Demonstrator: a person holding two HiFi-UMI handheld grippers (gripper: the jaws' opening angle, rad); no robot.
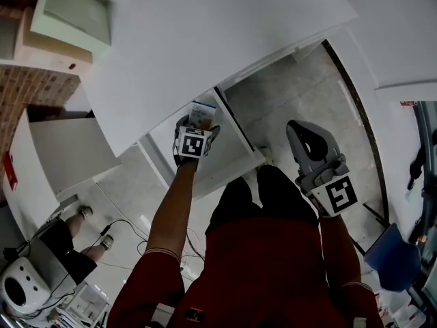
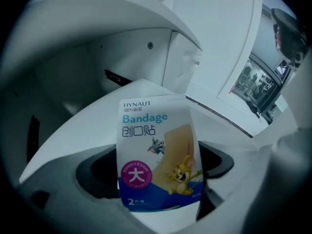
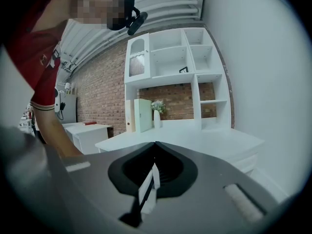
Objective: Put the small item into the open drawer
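Grey tiled floor (image 1: 300, 94) and a white bench (image 1: 205, 39) are recorded in the head view. Below the bench edge, an open drawer (image 1: 235, 149) is seen pulled out. The left tongs (image 1: 196, 130) are held over that drawer, and a bandage packet (image 1: 203, 113) is seen projecting from their tip. The right tongs (image 1: 305, 130) are held well apart on the right of the left tongs, over the floor and beside the drawer's corner.

From the left gripper view, the left tongs (image 2: 158, 191) are found pinching the bandage packet (image 2: 157, 150) by its lower part, with its printed face turned to the camera and slightly tilted. White cabinet panels (image 2: 97, 67) are noted beyond the packet. Contact between packet and drawer cannot be told.

From the right gripper view, the right tongs (image 3: 148, 186) are found pressed together, with nothing between them. Ahead of them the bench (image 3: 195, 140) is recorded, backed by a white shelf unit (image 3: 170, 72) and a brick wall (image 3: 102, 96).
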